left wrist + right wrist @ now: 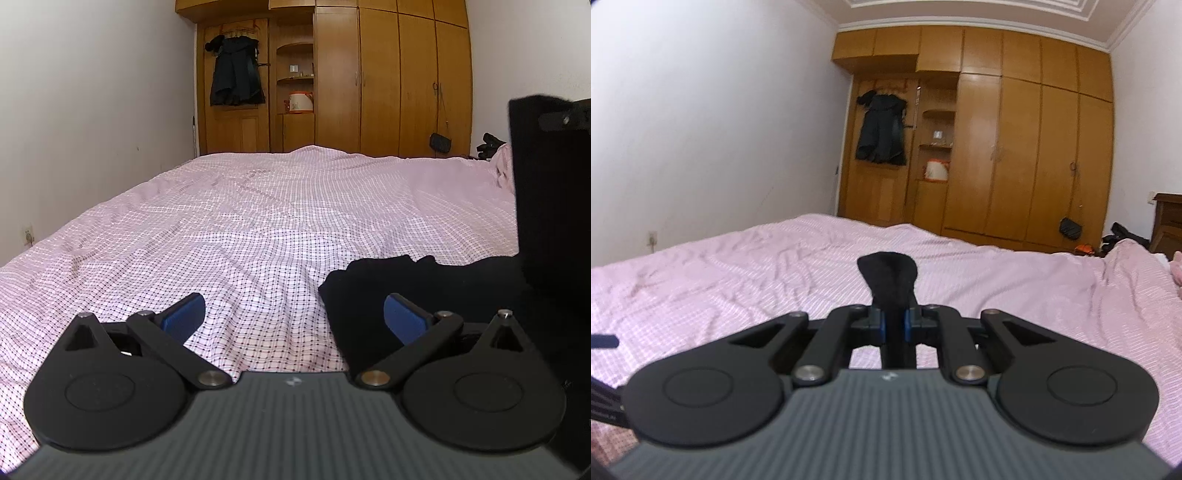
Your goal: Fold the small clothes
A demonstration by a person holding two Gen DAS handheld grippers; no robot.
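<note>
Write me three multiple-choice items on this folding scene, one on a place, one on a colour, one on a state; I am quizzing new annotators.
1. Where does the black garment lie in the left wrist view?
A. on the bed, by the right finger of the left hand-held gripper
B. on a wardrobe shelf
C. on the floor

2. What colour is the bedsheet?
A. plain white
B. pink check
C. dark green

3. How does the right hand-held gripper stand?
A. wide open, nothing in it
B. out of view
C. shut on black cloth

Key: 1 A, the dark fabric rests on the sheet beside that blue pad. 2 B, a pink checked pattern covers the bed. 3 C, the blue pads pinch the cloth between them.
</note>
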